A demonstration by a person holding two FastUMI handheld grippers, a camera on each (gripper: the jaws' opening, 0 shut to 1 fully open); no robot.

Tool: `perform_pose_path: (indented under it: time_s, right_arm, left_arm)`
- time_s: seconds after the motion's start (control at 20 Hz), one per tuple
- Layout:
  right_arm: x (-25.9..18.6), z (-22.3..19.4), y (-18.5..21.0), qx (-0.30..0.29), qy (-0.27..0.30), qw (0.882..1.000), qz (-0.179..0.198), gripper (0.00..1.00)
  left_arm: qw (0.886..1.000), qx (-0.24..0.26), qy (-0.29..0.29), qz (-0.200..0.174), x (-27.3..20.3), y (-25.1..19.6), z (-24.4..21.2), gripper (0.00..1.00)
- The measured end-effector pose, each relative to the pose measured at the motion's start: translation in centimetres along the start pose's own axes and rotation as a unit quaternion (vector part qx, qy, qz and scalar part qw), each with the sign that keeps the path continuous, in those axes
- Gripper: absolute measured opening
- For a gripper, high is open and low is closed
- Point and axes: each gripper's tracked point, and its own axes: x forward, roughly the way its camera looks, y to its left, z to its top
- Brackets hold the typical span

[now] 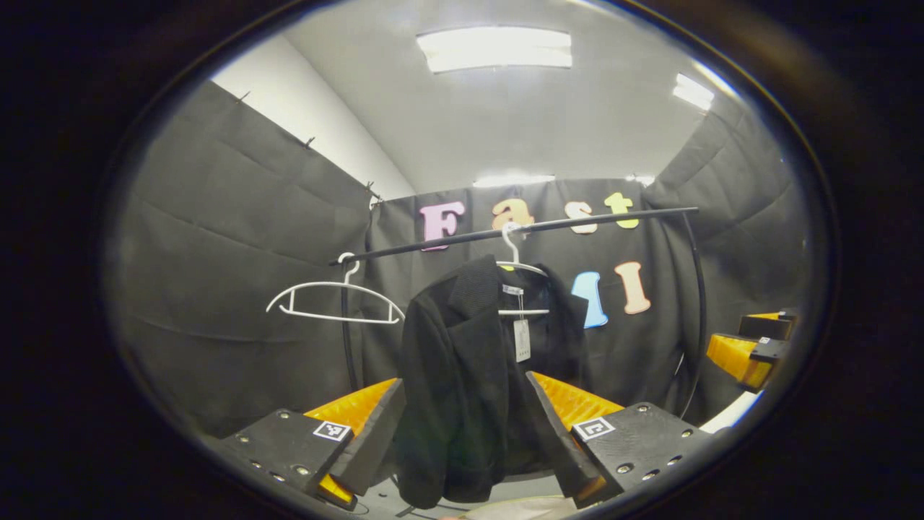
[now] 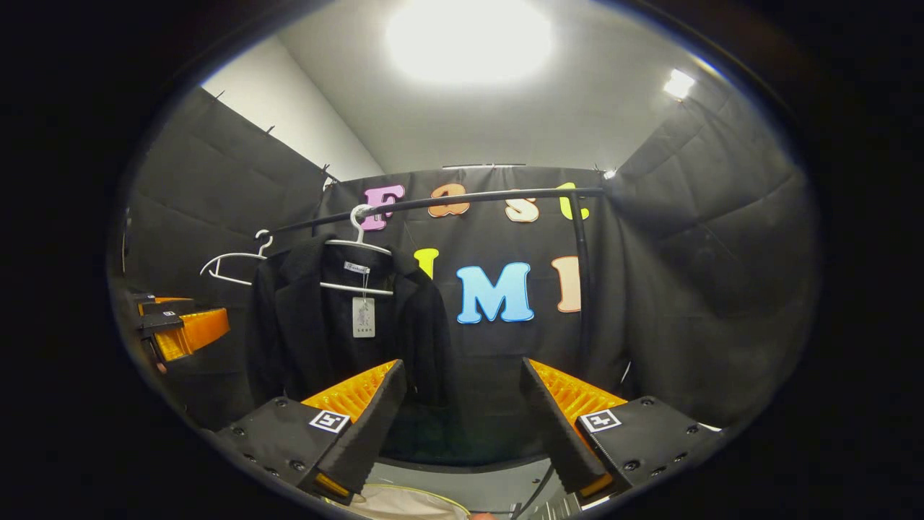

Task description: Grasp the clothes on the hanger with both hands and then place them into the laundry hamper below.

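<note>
While the jacket [image 1: 462, 383] hangs on a white hanger [image 1: 521, 269] from the rail [image 1: 520, 230], the left gripper view has the left gripper [image 1: 462, 433] wide open w/ the jacket's lower body framed between its fingers, apparently not touching yet. An empty hanger [image 1: 333, 302] sits further along the rail, apart from the jacket, and the right gripper [image 1: 751, 347] shows at the far edge. A pale edge at the bottom may be the hamper [image 1: 520, 509], but I can't tell for sure. Over in the right gripper view, the right gripper [image 2: 462, 426] is also spread open, nothing between its fingers; the jacket [image 2: 317, 339] hangs up and off to one side, well apart, w/ the left gripper [image 2: 180, 328] beyond it. Something pale below [image 2: 404, 505] is prob. the hamper rim. Judging by the drape, the jacket is soft, fairly thick, moderately heavy, not slippery. Best hold approx. at each shoulder or upper lapel, so it lifts off the hanger w/o sagging or snagging.
</note>
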Motion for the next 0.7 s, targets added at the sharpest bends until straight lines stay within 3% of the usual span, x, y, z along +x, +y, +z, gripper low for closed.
perform_pose_path:
  time_s: [0.05, 0.3, 0.4, 0.65, 0.7]
  right_arm:
    - [0.2, 0.1, 0.2, -0.001, -0.002, 1.000, -0.002, 0.96]
    - [1.3, 0.8, 2.3, 0.010, -0.006, 1.000, -0.006, 1.00]
    - [2.0, 1.3, 3.3, 0.014, -0.007, 1.000, -0.001, 0.96]
    - [4.2, 2.1, 4.6, 0.024, -0.008, 1.000, 0.017, 1.00]
    - [4.9, 2.2, 4.6, 0.025, -0.008, 0.999, 0.020, 0.96]
  left_arm:
    - [1.000, -0.001, 0.000, -0.002, 0.2, 0.1, -0.1, 0.96]
    - [1.000, -0.005, 0.002, -0.022, 1.5, 0.7, -0.1, 0.96]
    - [0.999, -0.012, 0.003, -0.033, 2.1, 0.6, 0.1, 0.96]
    - [0.999, -0.005, -0.003, -0.039, 4.1, 0.1, 1.4, 0.96]
    - [0.999, -0.004, -0.005, -0.039, 4.6, -0.2, 1.7, 0.96]
